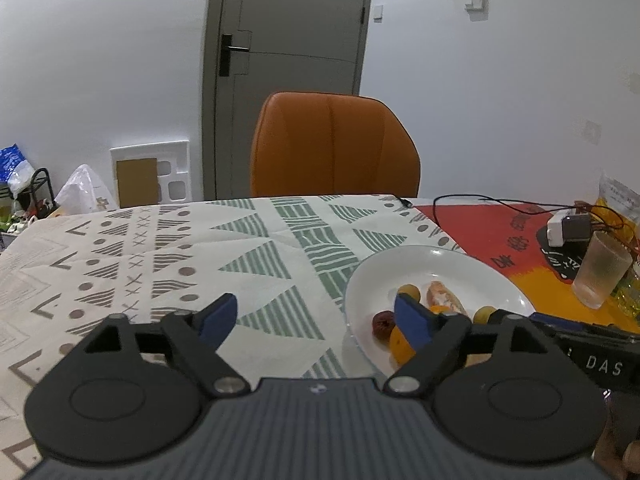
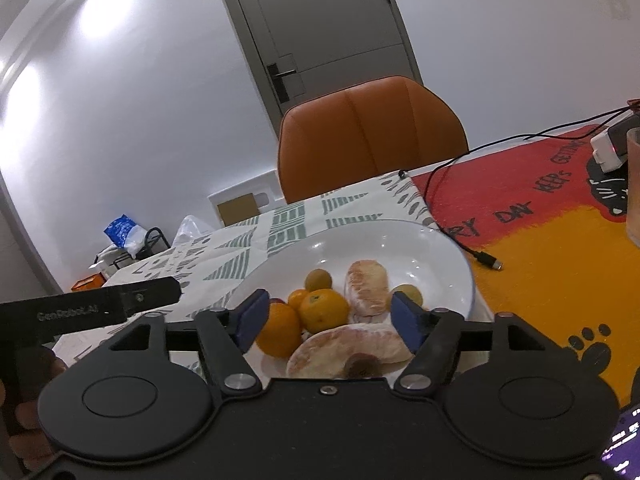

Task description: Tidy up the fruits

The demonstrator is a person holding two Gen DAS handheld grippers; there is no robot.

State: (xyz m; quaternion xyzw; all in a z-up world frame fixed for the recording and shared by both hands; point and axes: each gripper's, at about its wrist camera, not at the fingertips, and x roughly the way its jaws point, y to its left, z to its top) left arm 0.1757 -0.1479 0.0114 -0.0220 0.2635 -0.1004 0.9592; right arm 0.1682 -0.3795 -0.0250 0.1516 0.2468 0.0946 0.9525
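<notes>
A white plate (image 2: pixel 440 248) holds the fruit: several oranges (image 2: pixel 324 310), two pale pomelo pieces (image 2: pixel 367 287), two small green-yellow fruits (image 2: pixel 319 279) and a dark red date (image 2: pixel 362 366). My right gripper (image 2: pixel 332 320) is open and empty, just above the plate's near side, its blue pads either side of the oranges and pomelo. My left gripper (image 1: pixel 316 318) is open and empty over the patterned cloth, left of the plate (image 1: pixel 460 264). Its right pad (image 1: pixel 412 320) covers part of an orange (image 1: pixel 400 346). The date (image 1: pixel 383 323) lies beside it.
An orange chair (image 1: pixel 334 146) stands behind the table. A red and orange mat (image 2: pixel 560 240) lies right of the plate with a black cable (image 2: pixel 486 258), a charger (image 1: pixel 568 229) and a ribbed glass (image 1: pixel 600 270). Bags and a rack stand at the far left floor.
</notes>
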